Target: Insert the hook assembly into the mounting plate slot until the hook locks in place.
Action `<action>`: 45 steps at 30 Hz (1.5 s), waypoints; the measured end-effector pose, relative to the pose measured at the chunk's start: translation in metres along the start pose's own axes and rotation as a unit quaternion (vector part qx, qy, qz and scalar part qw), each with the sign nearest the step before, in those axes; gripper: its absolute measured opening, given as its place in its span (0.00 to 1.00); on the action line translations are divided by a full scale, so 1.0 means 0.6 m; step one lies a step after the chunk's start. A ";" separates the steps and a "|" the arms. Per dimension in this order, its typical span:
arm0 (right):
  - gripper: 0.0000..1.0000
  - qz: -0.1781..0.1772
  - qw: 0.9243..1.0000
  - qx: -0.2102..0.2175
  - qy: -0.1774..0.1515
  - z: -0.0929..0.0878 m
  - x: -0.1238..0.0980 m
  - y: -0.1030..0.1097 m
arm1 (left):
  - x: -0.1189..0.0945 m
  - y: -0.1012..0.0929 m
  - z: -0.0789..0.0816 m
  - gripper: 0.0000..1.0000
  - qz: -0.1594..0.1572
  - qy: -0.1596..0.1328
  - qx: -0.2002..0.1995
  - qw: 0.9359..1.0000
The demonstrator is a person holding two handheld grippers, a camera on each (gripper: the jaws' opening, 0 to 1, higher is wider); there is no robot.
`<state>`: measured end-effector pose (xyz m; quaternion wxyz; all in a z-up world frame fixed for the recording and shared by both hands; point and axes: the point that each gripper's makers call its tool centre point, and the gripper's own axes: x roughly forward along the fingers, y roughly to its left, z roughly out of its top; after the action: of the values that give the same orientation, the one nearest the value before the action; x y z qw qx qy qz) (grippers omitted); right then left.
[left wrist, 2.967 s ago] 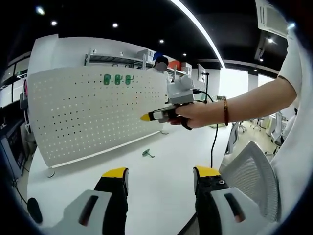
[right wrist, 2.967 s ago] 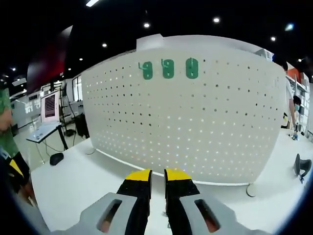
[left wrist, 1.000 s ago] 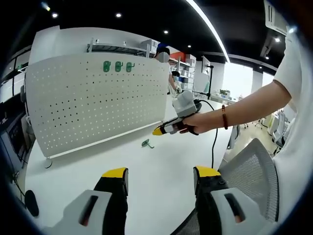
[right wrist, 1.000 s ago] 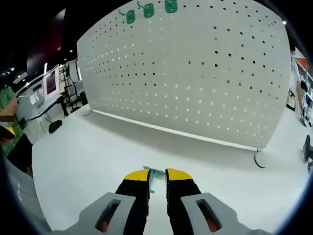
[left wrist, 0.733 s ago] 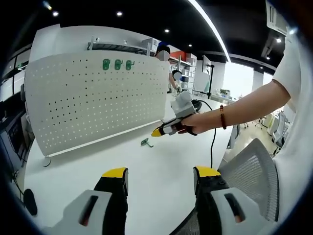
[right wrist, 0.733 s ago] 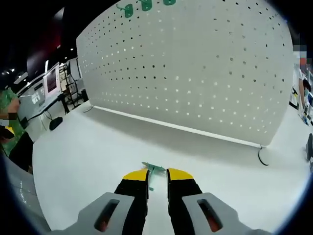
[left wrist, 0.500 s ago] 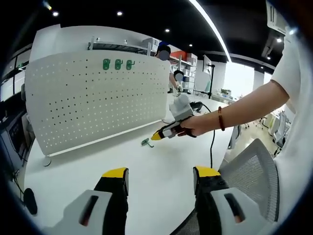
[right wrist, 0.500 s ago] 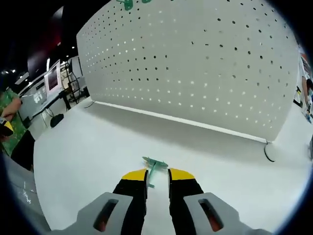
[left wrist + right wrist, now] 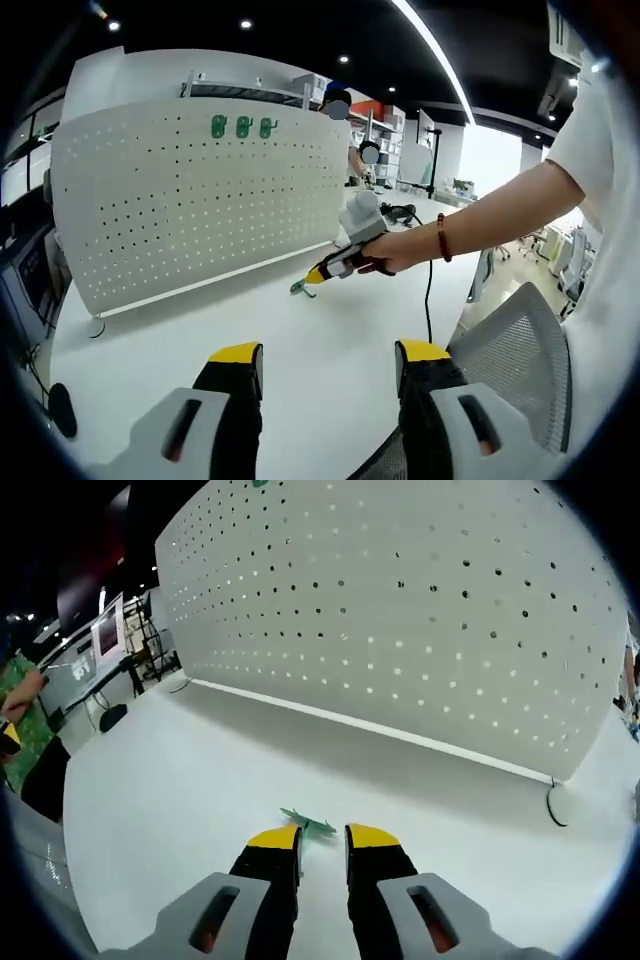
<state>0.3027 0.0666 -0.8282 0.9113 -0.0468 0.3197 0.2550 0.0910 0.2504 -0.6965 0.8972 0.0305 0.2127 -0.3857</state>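
A white pegboard mounting plate (image 9: pixel 200 200) stands upright on the white table (image 9: pixel 300 370), with three green hooks (image 9: pixel 241 127) hung near its top edge. One loose green hook (image 9: pixel 308 824) lies flat on the table in front of the board (image 9: pixel 400 630). My right gripper (image 9: pixel 323 837) is low over the table, its jaws a narrow gap apart, and the hook's near end sits just ahead of that gap. In the left gripper view a hand holds that right gripper (image 9: pixel 318 276) with its tip at the hook (image 9: pixel 298 288). My left gripper (image 9: pixel 328 352) hangs back, open and empty.
A grey mesh chair back (image 9: pixel 510 350) is at the table's near right edge. A cable (image 9: pixel 432 290) trails from the right gripper. The pegboard's foot (image 9: pixel 550 802) rests on the table at the right. A person's hand (image 9: pixel 25 685) and a monitor (image 9: pixel 105 632) are at the left.
My right gripper has come down from facing the pegboard to the hook on the table, and its jaws have parted slightly. The left gripper has stayed put.
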 end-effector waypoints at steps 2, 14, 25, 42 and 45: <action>0.16 0.003 1.000 0.002 0.001 -0.001 0.005 -0.001 | 0.000 0.001 -0.003 0.55 -0.001 0.002 -0.003 1.000; 0.14 0.026 0.999 0.031 -0.005 -0.005 0.018 0.000 | -0.001 0.008 -0.002 0.55 -0.002 0.016 -0.007 1.000; 0.07 0.044 0.998 0.051 0.001 -0.018 0.019 0.013 | -0.001 0.006 0.007 0.54 -0.006 0.001 -0.019 1.000; 0.04 0.066 0.997 0.026 0.007 -0.036 0.022 0.040 | -0.002 0.006 0.012 0.54 -0.009 -0.005 -0.025 1.000; 0.01 0.062 0.998 0.018 0.003 -0.033 0.021 0.042 | -0.004 0.009 0.012 0.54 -0.007 -0.006 -0.026 1.000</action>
<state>0.2875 0.0891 -0.8494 0.8936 -0.0110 0.3296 0.3046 0.0959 0.2540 -0.6894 0.8965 0.0033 0.2171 -0.3863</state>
